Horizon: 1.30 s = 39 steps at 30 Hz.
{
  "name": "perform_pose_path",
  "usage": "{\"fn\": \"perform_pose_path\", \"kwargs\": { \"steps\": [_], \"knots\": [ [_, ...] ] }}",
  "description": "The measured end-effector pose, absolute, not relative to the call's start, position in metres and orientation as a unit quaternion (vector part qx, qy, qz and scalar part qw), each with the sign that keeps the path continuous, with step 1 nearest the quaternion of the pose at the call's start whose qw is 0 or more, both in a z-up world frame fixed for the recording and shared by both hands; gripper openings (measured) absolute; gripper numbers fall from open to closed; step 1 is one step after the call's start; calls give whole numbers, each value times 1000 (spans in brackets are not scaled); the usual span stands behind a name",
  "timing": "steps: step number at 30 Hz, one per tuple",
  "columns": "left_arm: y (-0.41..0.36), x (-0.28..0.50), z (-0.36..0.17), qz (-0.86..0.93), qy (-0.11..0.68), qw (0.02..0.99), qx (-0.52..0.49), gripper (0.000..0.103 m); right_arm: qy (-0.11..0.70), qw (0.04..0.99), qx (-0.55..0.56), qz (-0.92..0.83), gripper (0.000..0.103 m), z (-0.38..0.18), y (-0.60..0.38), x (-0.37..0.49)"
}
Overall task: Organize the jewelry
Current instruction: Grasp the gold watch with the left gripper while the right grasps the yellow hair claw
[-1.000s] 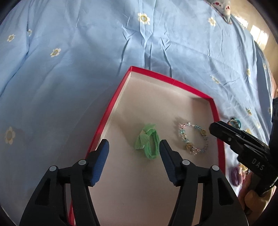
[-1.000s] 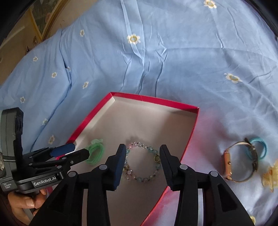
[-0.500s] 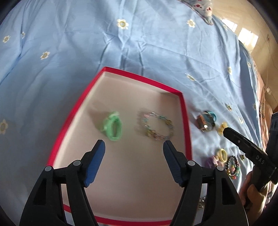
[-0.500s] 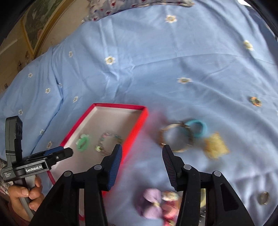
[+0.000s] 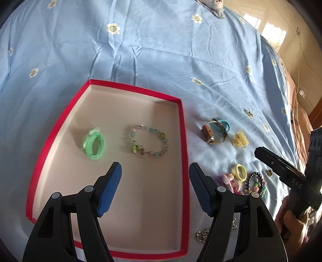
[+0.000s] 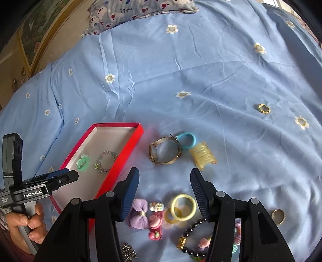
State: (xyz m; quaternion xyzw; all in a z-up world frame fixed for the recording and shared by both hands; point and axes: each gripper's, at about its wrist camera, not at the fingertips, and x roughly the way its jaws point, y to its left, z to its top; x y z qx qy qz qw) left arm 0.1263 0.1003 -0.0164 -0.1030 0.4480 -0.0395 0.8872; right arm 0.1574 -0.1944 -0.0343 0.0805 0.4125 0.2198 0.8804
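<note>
A red box [image 5: 182, 129] lies on the blue sheet and holds a green hair tie [image 5: 93, 144] and a beaded bracelet [image 5: 149, 141]. My left gripper [image 5: 155, 169] hovers open over the box's near right part, nothing between its fingers. To the right of the box, my right gripper [image 6: 165, 173] hangs above loose pieces with its jaws opening and nothing between them. Below it lie yellow rings [image 6: 183, 207], a purple bow [image 6: 138, 217] and a pink clip [image 6: 156, 223]. Beyond its tips lie a watch [image 6: 165, 151], a blue hair ring [image 6: 187, 140] and a yellow claw clip [image 6: 203, 155].
A black bead bracelet [image 6: 191, 237], a metal chain [image 6: 127, 253] and a gold ring [image 6: 278, 216] lie near the front edge. Another gold ring [image 6: 264, 108] sits far right. A patterned pillow [image 6: 140, 10] is at the bed's far end. A hand [image 6: 22, 221] holds the left gripper.
My right gripper has left the box, swung right to above the loose pieces, and its jaws have widened. My left gripper has drawn back and right, away from the green hair tie.
</note>
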Motion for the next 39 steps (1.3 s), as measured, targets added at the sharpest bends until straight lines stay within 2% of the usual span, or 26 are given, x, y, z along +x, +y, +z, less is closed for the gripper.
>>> {"fn": "perform_pose_path", "kwargs": {
  "steps": [7,17,27,29,30,31,33,35,37,39],
  "knots": [
    [81,134,-14,-61,449,887,-92,69,407,886,65,213,60,-37,-203,159],
    [43,170,-16,-102,451,884,-71,69,406,888,17,217,60,-49,-207,180],
    [11,218,-34,-118,474,872,-42,66,434,871,18,230,59,-68,-210,210],
    [5,226,-39,-108,474,873,-28,66,439,867,21,234,57,-71,-210,213],
    [3,229,-40,-105,473,875,-21,65,441,866,22,235,48,-73,-211,214],
    [1,231,-40,-103,472,875,-15,65,444,865,24,232,35,-75,-213,216],
    [-3,238,-43,-114,481,869,-14,44,448,864,31,229,26,-77,-215,219],
    [-9,241,-49,-119,493,862,-7,36,448,864,37,226,26,-76,-219,218],
    [-17,241,-53,-121,494,861,13,34,445,866,42,224,26,-75,-222,217],
    [-22,241,-60,-123,498,858,26,22,441,868,50,221,26,-73,-228,215]
  ]
}}
